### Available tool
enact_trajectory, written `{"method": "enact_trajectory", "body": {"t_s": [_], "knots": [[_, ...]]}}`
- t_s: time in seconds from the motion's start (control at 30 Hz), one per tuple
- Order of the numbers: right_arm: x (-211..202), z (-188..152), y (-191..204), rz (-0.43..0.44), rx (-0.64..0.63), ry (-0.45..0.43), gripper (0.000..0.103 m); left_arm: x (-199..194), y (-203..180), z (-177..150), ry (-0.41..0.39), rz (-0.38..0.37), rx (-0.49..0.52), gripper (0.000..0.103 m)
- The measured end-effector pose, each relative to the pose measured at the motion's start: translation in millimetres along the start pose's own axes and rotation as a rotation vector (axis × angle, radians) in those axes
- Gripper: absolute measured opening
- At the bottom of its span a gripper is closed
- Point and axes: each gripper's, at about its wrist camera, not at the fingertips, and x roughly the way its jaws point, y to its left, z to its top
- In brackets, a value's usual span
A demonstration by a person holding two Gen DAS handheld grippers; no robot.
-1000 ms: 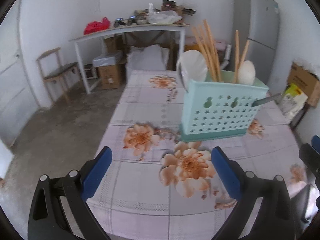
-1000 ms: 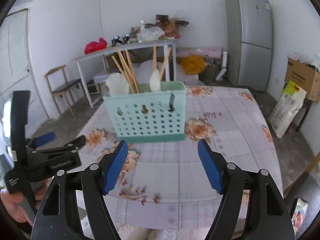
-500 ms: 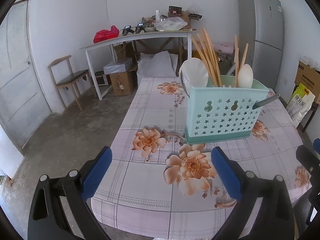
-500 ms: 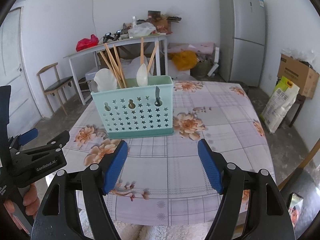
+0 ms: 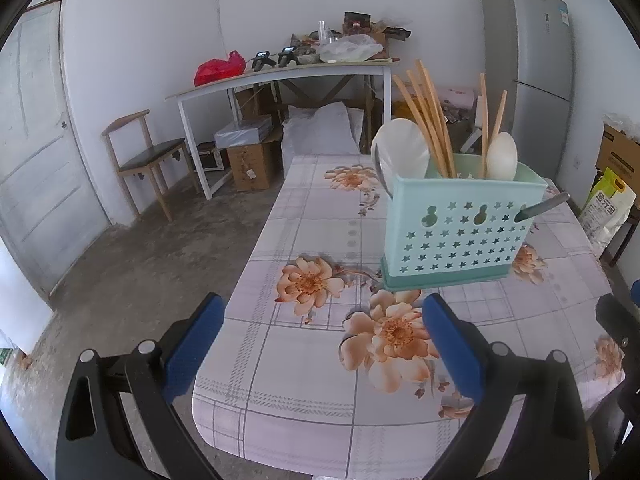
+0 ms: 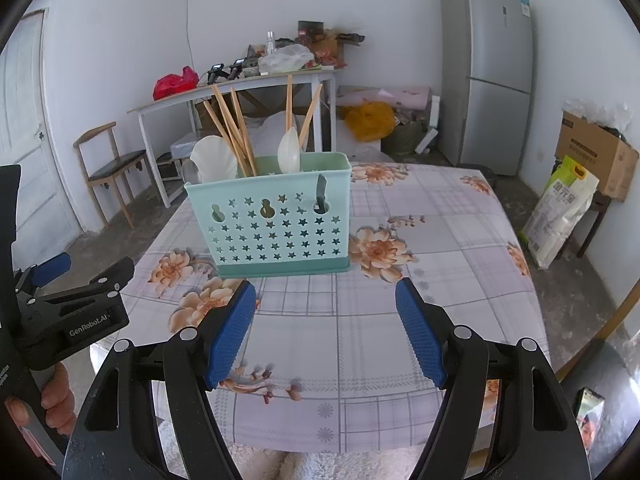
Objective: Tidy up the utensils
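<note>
A mint-green utensil caddy [image 5: 460, 232] [image 6: 272, 224] with star holes stands on the flowered tablecloth [image 5: 320, 360] [image 6: 420, 248]. Inside it stand wooden chopsticks [image 5: 428, 116] [image 6: 232, 128], a white ladle [image 5: 402, 152] [image 6: 214, 164] and a white spoon [image 5: 502, 156] [image 6: 289, 152]. A dark handle [image 5: 542, 206] [image 6: 321, 196] pokes out through a front hole. My left gripper [image 5: 320, 340] hangs open over the table's near left corner, nothing between its blue pads. My right gripper [image 6: 326, 328] is open too, short of the caddy, holding nothing.
The left gripper's body and a hand [image 6: 56, 396] show at the left in the right wrist view. Beyond the table are a white side table [image 5: 280, 80] with clutter, a wooden chair [image 5: 148, 160], a grey fridge [image 6: 488, 72], cardboard boxes [image 6: 596, 152] and a sack [image 6: 560, 212].
Both views have pulled back and tilted up a little, so the caddy looks smaller and farther. Both grippers stay open and hold nothing.
</note>
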Motion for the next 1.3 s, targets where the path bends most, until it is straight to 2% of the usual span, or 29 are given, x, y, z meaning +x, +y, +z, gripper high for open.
{"method": "enact_trajectory", "body": {"t_s": [0.43,0.7,1.3], "knots": [[-1.4,0.8,-2.9,-0.019,-0.009,-0.01,0.069,-3.4,5.2,0.4,-0.006,0.02,-0.004,0.097],[-3.1,3.1,-5.6,-0.024,-0.008,-0.016,0.069,1.1,14.3,-11.8,0.004,0.047,0.052,0.097],[-2.3,4.1,0.8,-0.018,-0.023,-0.007,0.069,4.8,31.0,-17.4,0.019,0.07,0.045,0.097]]}}
